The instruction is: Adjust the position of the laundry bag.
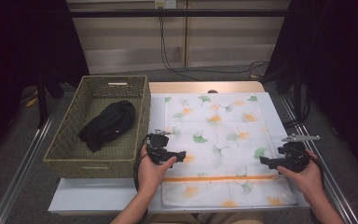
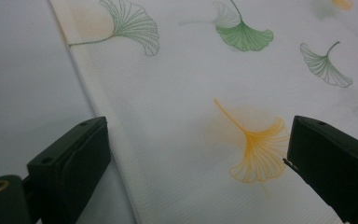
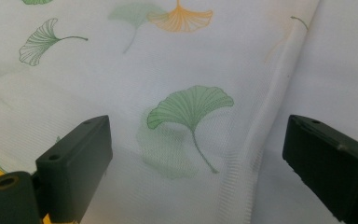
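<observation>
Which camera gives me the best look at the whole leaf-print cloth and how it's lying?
The high view: it shows the leaf-print cloth spread flat on the table, all edges and its orange stripe visible, between the left gripper and right gripper. The left gripper view gives a close-up of one edge; the right gripper view shows another edge.
</observation>
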{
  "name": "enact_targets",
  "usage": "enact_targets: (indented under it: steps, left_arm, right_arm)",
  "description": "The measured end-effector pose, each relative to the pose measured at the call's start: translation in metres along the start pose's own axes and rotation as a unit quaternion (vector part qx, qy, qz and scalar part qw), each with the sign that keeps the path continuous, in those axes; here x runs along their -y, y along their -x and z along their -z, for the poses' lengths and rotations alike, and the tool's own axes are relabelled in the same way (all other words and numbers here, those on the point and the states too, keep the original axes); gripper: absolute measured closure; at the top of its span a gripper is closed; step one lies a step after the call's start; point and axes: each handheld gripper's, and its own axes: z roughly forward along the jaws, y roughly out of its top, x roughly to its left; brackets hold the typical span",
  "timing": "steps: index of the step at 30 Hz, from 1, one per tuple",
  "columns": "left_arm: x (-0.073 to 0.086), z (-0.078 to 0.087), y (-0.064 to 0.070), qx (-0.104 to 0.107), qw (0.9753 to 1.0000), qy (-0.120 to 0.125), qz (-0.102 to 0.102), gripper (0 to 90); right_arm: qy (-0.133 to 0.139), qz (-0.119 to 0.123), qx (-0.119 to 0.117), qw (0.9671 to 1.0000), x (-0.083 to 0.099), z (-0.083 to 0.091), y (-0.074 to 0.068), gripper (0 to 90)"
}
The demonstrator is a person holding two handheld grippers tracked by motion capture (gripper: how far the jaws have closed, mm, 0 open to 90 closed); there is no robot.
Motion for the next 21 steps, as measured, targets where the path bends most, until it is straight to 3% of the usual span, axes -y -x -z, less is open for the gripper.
enact_targets:
  steps: [13,16,17,21]
  left_arm:
    - [0.0023,-0.0009,0.0001,-0.019,0.9997,-0.016,0.004,2.2]
    - [0.0032,-0.0014,0.0006,-0.025,0.9995,-0.020,0.002,3.5]
    - [0.0033,-0.0017,-0.0002,-0.028,0.9993,-0.020,0.013,3.8]
    - [0.0038,-0.0021,0.0002,-0.039,0.9990,-0.020,0.008,8.5]
  right_arm:
    - [-0.002,-0.001,0.001,1.0000,-0.0002,-0.0019,0.0008,9.1]
    - [-0.007,-0.001,-0.001,1.0000,0.0003,-0.0029,0.0008,9.2]
    - [-0.010,-0.005,0.001,0.9999,0.0006,-0.0029,0.0005,9.3]
    - [-0.008,0.001,0.001,1.0000,0.0015,-0.0042,0.0019,10.2]
